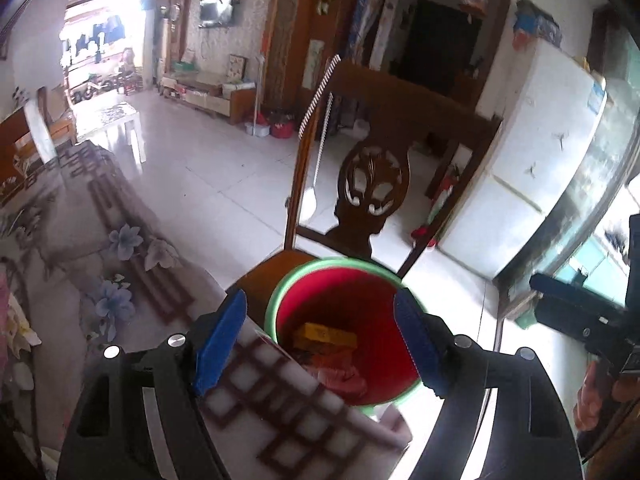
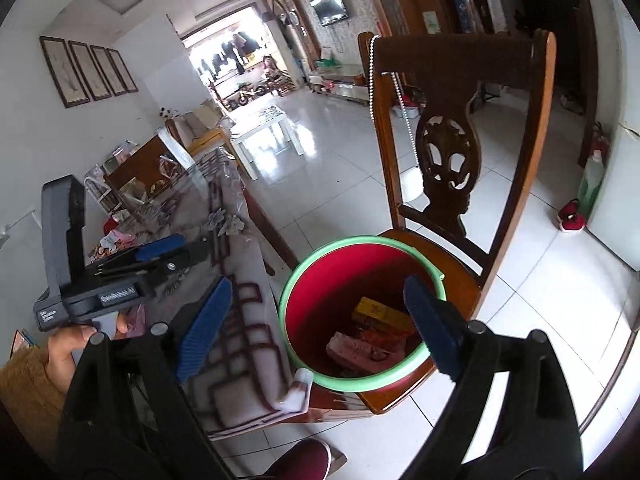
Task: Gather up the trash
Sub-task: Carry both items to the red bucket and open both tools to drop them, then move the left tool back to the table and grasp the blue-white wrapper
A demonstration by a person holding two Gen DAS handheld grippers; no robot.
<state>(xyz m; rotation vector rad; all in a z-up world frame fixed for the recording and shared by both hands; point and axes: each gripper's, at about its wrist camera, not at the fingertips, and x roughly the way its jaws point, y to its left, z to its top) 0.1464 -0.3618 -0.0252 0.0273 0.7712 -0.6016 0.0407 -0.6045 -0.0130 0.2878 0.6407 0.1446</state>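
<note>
Both my grippers hang over the red plastic bucket with the green rim (image 2: 360,312), which stands on the seat of the carved dark-wood chair (image 2: 448,168), hard against the corner of the table under its flower-printed plastic cloth (image 1: 120,248); my left gripper (image 1: 320,344) has its blue pads spread wide with nothing between them but the view down into the bucket; my right gripper (image 2: 320,328) stands just as wide and equally empty. The trash lies at the bottom of the bucket: a yellow cardboard box (image 2: 380,312), a pinkish crumpled wrapper (image 2: 356,350) beside it, and something orange between them that I cannot make out. I judge this to be the end of a drop: both pairs of jaws are parted above the bucket and nothing hangs from either. The next move, as I see it, calls for turning back along the table's edge to look for more litter; some coloured packets (image 2: 116,240) lie toward the far end, though whether those are trash I cannot tell; I would keep clear of the bucket's rim so as not to tip it off the seat.
</note>
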